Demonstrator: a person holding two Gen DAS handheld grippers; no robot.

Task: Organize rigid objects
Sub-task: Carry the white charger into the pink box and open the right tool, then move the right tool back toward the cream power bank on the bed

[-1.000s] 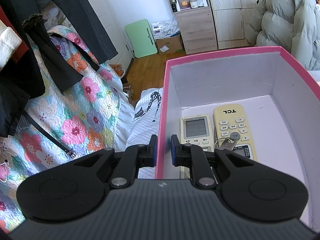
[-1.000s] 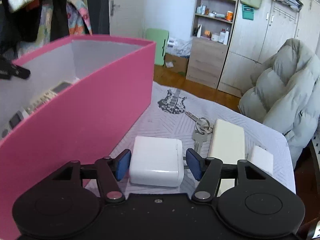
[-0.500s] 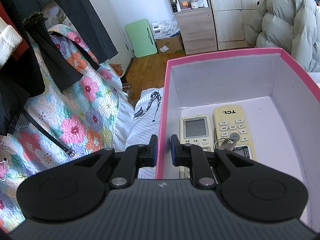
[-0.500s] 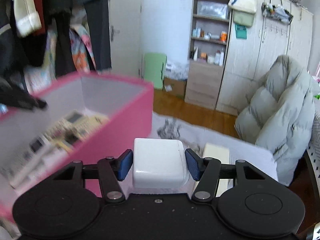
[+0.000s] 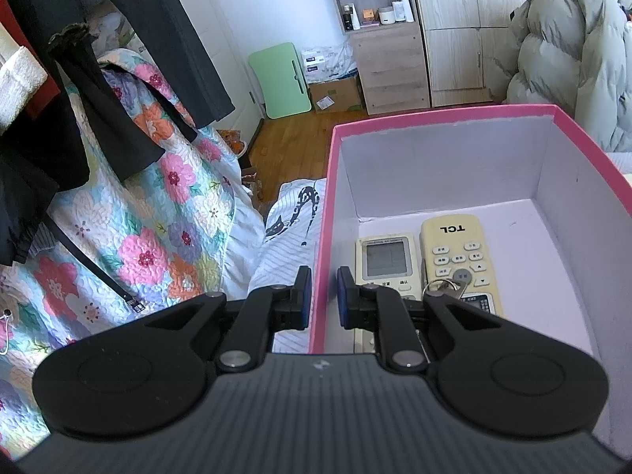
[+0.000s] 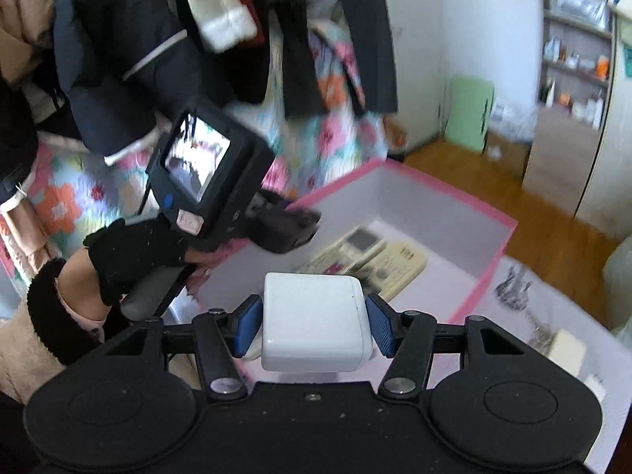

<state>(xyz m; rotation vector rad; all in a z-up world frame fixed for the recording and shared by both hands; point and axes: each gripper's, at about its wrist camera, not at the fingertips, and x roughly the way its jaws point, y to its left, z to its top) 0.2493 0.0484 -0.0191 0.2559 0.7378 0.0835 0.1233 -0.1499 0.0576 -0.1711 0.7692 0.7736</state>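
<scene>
With our right gripper (image 6: 314, 326) clamped on the white charger (image 6: 316, 322), the pink box (image 6: 466, 205) lies open just beyond and below it.

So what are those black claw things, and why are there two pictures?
No robot here: a person holds a grabbing tool in each hand, and each tool carries a camera looking out over its own tongs. That makes two pictures.

The left tool's picture shows the left tongs shut on the side wall of a pink box, one pad outside and one inside. Inside the box lie two remote controls with a bunch of keys on top.

The right tool's picture shows the right tongs squeezing a white block above the box. It looks like a charger. You can also see the person's gloved hand holding the left tool. More small things wait on the cloth beside the box.
</scene>
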